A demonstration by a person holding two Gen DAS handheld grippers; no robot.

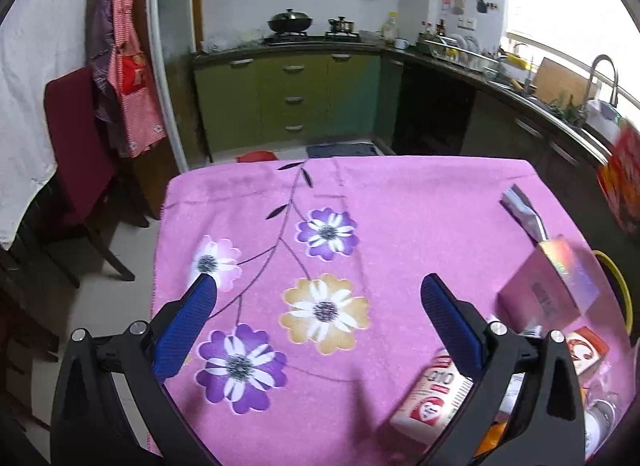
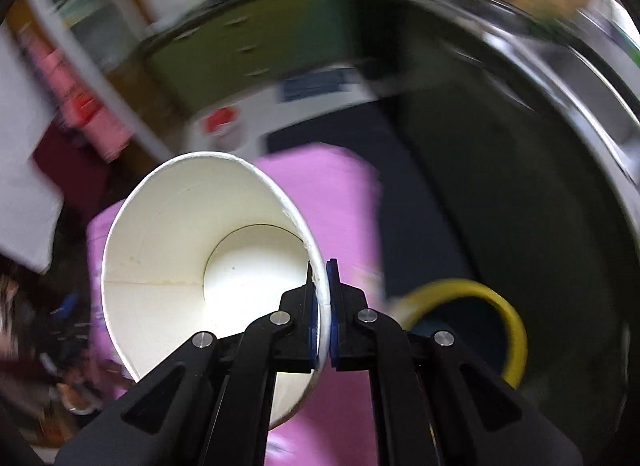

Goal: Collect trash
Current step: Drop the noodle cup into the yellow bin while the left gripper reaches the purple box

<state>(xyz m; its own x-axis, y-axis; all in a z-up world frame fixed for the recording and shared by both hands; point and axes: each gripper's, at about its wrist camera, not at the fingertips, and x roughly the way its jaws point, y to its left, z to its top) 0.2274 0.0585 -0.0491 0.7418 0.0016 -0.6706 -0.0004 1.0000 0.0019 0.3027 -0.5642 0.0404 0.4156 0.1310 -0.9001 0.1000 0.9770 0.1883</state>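
In the right wrist view my right gripper [image 2: 322, 270] is shut on the rim of a white paper cup [image 2: 180, 250], which is lifted and tilted with its empty inside facing the camera. A yellow-rimmed bin [image 2: 496, 302] sits low at the right, beside the pink cloth [image 2: 336, 201]. The background there is blurred. In the left wrist view my left gripper [image 1: 318, 290] hangs open over the flowered pink tablecloth [image 1: 360, 193], nothing between its fingers. A white bottle with a red label [image 1: 432, 398] lies under its right finger. A pink box [image 1: 548, 286] and a red-and-white carton [image 1: 588, 350] lie at the right.
A crumpled silver wrapper [image 1: 524, 209] lies near the table's right edge, with the bin's yellow rim [image 1: 624, 286] beyond it. A dark red chair [image 1: 80, 153] stands left of the table. Green kitchen cabinets [image 1: 288, 101] and a counter with a sink [image 1: 576, 105] run behind.
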